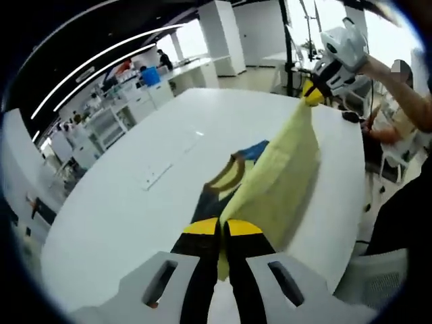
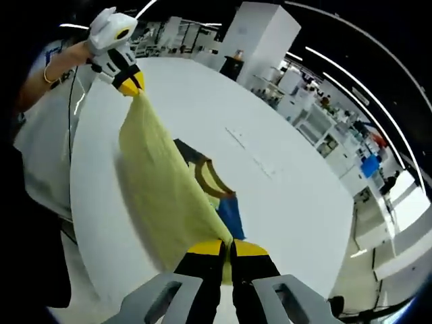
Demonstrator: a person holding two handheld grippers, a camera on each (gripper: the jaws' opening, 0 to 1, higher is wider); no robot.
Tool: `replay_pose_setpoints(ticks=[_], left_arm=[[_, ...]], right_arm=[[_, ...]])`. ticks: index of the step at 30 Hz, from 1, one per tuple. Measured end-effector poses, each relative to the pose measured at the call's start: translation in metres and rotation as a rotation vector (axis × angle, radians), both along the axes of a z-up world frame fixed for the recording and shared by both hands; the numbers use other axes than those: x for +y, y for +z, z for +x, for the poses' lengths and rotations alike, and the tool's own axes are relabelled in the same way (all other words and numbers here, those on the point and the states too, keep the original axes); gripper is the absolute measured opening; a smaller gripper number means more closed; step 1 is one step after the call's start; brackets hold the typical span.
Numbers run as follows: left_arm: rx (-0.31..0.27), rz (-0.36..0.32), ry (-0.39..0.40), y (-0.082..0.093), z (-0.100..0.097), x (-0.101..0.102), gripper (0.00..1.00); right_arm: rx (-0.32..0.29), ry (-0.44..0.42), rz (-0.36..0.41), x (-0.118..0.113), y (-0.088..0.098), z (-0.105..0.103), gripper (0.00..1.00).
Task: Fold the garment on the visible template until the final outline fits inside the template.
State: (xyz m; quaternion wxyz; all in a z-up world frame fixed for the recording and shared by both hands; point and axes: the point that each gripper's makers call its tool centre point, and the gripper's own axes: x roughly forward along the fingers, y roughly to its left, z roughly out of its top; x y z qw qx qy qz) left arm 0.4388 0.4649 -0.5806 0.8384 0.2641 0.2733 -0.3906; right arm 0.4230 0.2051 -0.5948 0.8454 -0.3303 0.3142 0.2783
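Observation:
A pale yellow garment (image 1: 283, 172) with a brown neck band (image 1: 228, 177) hangs stretched between both grippers above a white table (image 1: 135, 196). My left gripper (image 1: 222, 228) is shut on one edge of it, and the right gripper (image 1: 312, 94) pinches the far edge. In the right gripper view my right gripper (image 2: 227, 247) is shut on the yellow garment (image 2: 162, 189), with the left gripper (image 2: 129, 84) holding the opposite end. Under the cloth lies a blue and dark template (image 2: 229, 212), partly hidden; the same template (image 1: 255, 150) peeks out in the left gripper view.
A person's arm (image 1: 405, 94) and body stand at the table's edge. A faint marked outline (image 2: 251, 152) lies on the table (image 2: 283, 115) beyond the garment. Shelves, counters and white columns (image 2: 260, 34) ring the room behind.

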Motion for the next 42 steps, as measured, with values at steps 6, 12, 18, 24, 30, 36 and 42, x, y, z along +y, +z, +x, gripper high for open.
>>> replay_pose_setpoints(ticks=[6,12,18,24,30,36,42], left_arm=[[-0.061,0.027,0.013,0.002,0.021,0.001,0.00],[-0.083,0.033,0.025,0.002,0.041,-0.001,0.00],[-0.045,0.033,0.038,-0.011,0.057,-0.005,0.01],[-0.008,0.074,0.035,-0.037,0.077,-0.002,0.01],[0.004,0.096,0.022,-0.057,0.091,-0.003,0.01],[0.065,0.135,0.016,-0.087,0.100,-0.001,0.01],[0.074,0.143,0.006,-0.108,0.116,-0.002,0.01]], right_arm=[[-0.086,-0.008,-0.016,0.002,0.007,0.023,0.00],[-0.119,-0.007,-0.066,0.000,0.001,0.042,0.00],[-0.106,-0.021,-0.073,-0.003,-0.014,0.057,0.00],[-0.067,-0.047,-0.024,-0.001,-0.030,0.070,0.00],[-0.030,-0.055,-0.036,0.000,-0.049,0.087,0.00],[0.026,-0.053,-0.034,0.002,-0.074,0.100,0.00],[0.072,-0.067,-0.035,0.000,-0.097,0.113,0.00]])
